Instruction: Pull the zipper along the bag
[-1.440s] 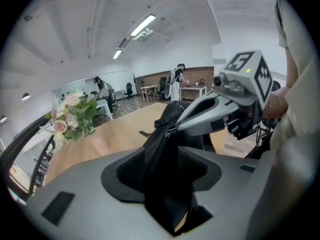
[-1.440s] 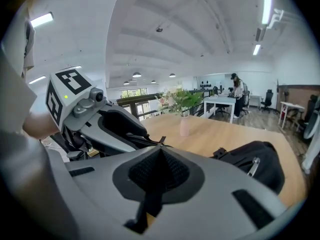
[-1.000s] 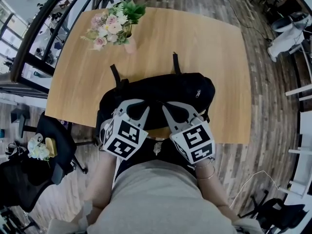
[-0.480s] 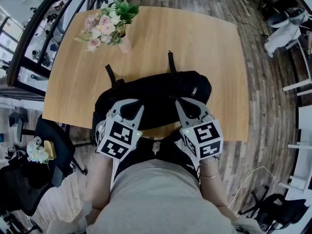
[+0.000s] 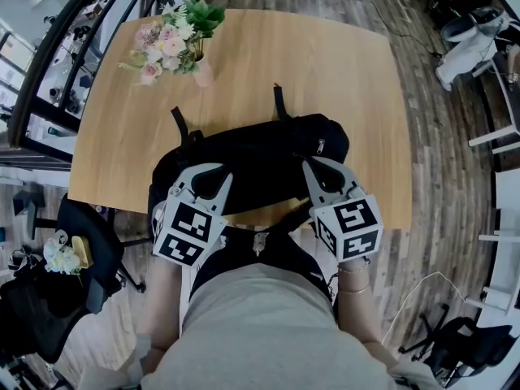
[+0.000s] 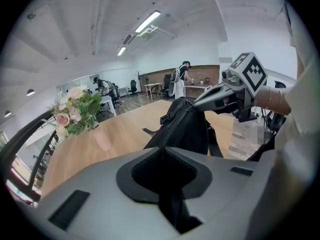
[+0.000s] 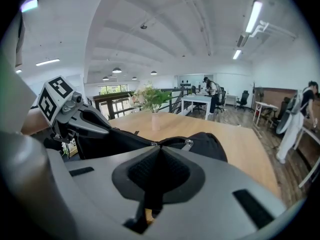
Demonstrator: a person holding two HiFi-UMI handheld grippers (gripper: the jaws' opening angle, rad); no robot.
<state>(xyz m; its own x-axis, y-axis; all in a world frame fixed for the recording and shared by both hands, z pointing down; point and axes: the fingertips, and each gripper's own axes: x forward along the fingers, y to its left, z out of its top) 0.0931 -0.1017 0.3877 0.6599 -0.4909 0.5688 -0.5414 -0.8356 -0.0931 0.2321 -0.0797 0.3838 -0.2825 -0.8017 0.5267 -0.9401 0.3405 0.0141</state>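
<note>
Left fingers: on my left gripper they are pinched almost together on a fold of black cloth at the bag's left end.
Right fingers: on my right gripper they are closed to a slit on the zipper near the bag's right end; the pull is too small for me to make out.
Gripper build: smooth pale grey plastic shells, with matt black, finely textured pads lining the fingers.
Marker cubes: each carries bold black-and-white square patterns, and they sit close to my body.
Bag: soft black fabric, long and rounded. It lies lengthwise along the near edge of the surface, right in front of me.
Zipper line: a raised dark seam running along the bag's top ridge.
Metal tab: small and silvery, on the bag's right shoulder.
Straps: two flat black webbing strips lying on the wood behind the bag.
Surface: light, smooth wood with rounded corners.
Flowers: pink and cream blooms with green leaves in a pale pink vase, standing at the far left corner, well apart from the bag.
Floor: grey-brown planks.
</note>
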